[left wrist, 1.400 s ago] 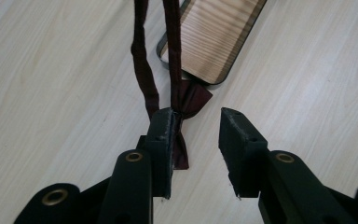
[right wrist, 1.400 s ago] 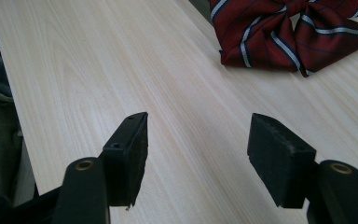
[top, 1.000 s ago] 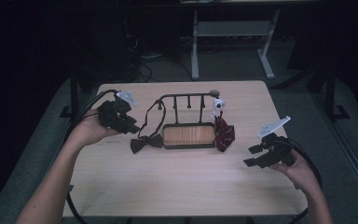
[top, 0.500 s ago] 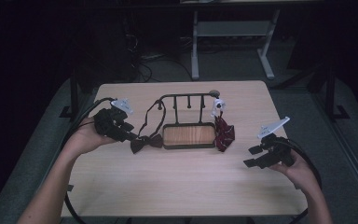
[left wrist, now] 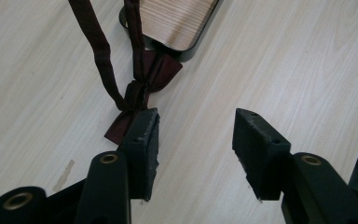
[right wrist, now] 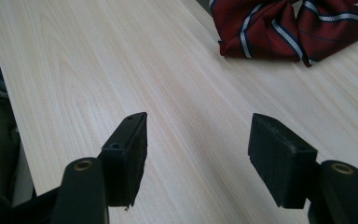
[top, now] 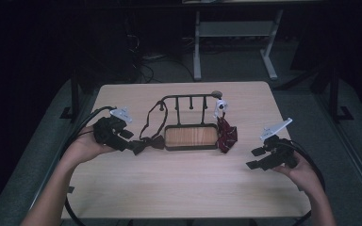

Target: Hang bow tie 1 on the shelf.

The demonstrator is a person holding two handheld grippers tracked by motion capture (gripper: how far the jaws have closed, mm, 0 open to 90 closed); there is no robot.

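bow tie (left wrist: pixel 142 84): dark maroon | striped tie (right wrist: pixel 289 25): red, navy-white stripes | tongs (left wrist: pixel 196 135): black

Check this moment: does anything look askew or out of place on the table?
Yes. The dark bow tie hangs by its strap from the black rack, its bow lying on the table beside the tray. The striped bow tie slumps crumpled against the tray's other end.

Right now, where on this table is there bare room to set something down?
The broad strip of the pale wooden table between the two forearms, in front of the black wire rack with its wood-floored tray, is bare. It is crowded left of the rack, at the dark maroon bow tie, and right of it, at the striped red bow tie.
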